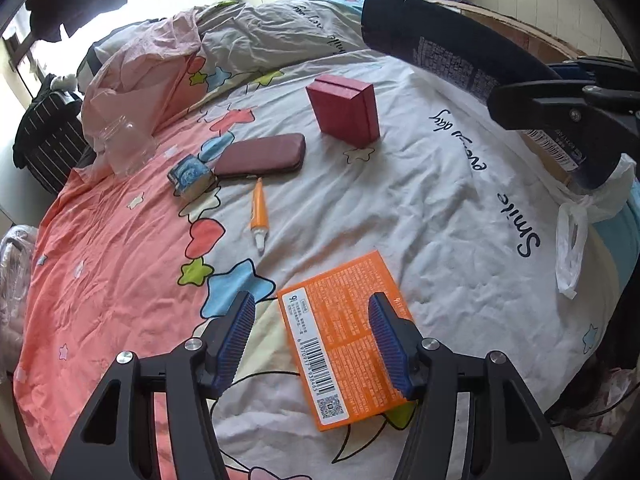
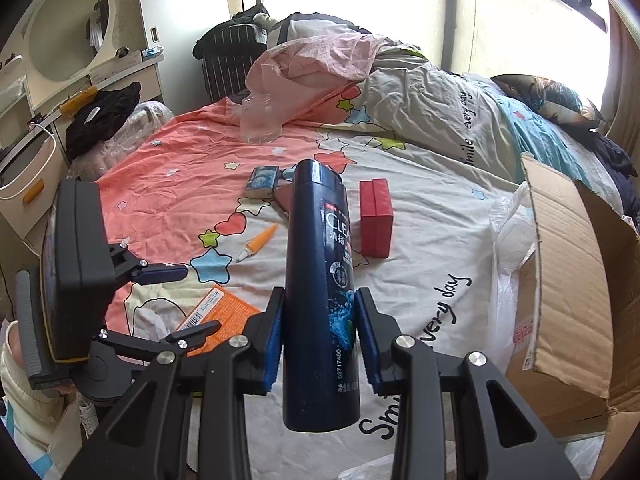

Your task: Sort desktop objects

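My right gripper (image 2: pixel 320 312) is shut on a dark blue shampoo bottle (image 2: pixel 318 280), held above the bed sheet; the same bottle (image 1: pixel 432 44) and gripper show at the top right of the left wrist view. My left gripper (image 1: pixel 312 308) is open just above a flat orange box (image 1: pixel 344 340), one finger over its right part. On the sheet lie an orange tube (image 1: pixel 259 216), a maroon case (image 1: pixel 262 156), a small blue box (image 1: pixel 190 176) and a red box (image 1: pixel 346 110).
A clear glass jar (image 1: pixel 128 148) stands at the edge of a crumpled pink cloth (image 2: pixel 316 60). An open cardboard box (image 2: pixel 572 280) with a white plastic bag (image 2: pixel 512 224) sits at the bed's right side. A dresser with a round mirror (image 2: pixel 68 28) stands left.
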